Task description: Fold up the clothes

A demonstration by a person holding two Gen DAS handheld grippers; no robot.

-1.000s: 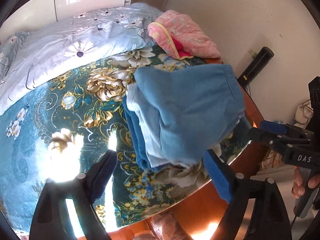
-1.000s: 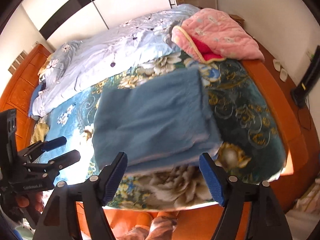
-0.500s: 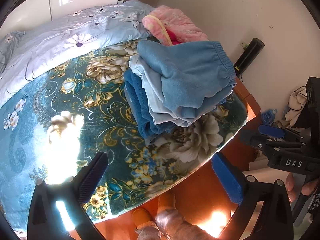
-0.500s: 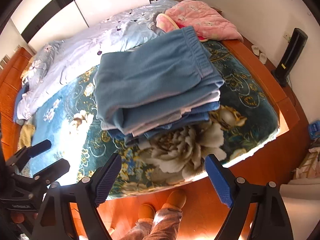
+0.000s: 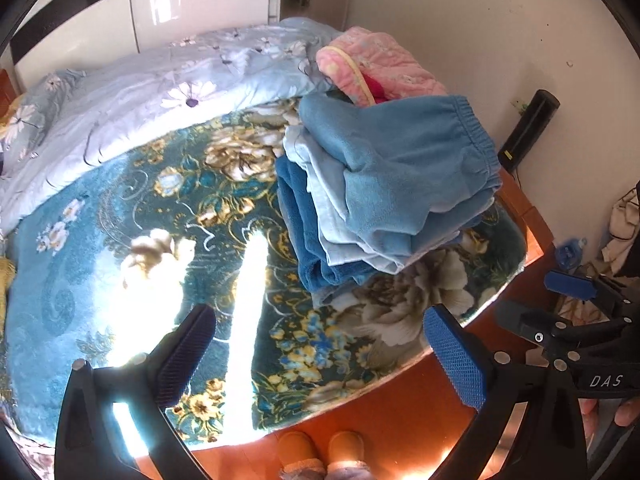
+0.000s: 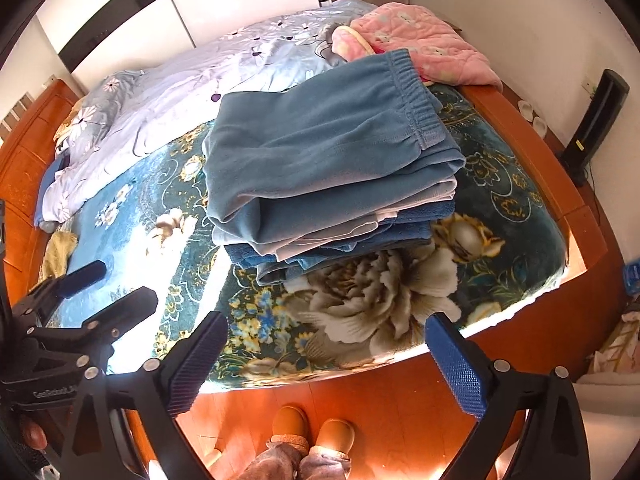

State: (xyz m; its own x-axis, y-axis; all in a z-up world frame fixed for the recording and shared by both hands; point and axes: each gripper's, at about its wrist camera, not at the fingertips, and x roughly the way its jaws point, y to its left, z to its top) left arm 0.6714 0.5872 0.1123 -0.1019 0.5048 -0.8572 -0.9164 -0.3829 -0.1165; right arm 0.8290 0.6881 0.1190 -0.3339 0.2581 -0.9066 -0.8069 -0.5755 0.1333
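Note:
A pile of folded clothes (image 5: 392,184) (image 6: 320,152) lies on the bed near its foot end. Blue trousers with an elastic waistband are on top, over a pale blue garment and a darker blue one. My left gripper (image 5: 316,332) hangs open above the blanket, short of the pile, with nothing between its fingers. Over the bed's foot edge, my right gripper (image 6: 326,332) has its jaws opening, with nothing between them either. Each gripper also shows in the other's view: the right gripper (image 5: 560,304) at the right, the left gripper (image 6: 104,284) at the left.
A teal floral blanket (image 6: 400,300) covers the bed, with a pale flowered duvet (image 6: 180,80) behind and a pink quilted garment (image 6: 424,44) at the far corner. An orange wooden bed frame (image 6: 560,168) runs around it. A black tower appliance (image 6: 596,120) stands by the wall. The person's slippered feet (image 6: 312,428) are below.
The blue trousers were let go and now rest on the pile. Both grippers drew back from them toward the bed's foot edge, and the right jaws widened.

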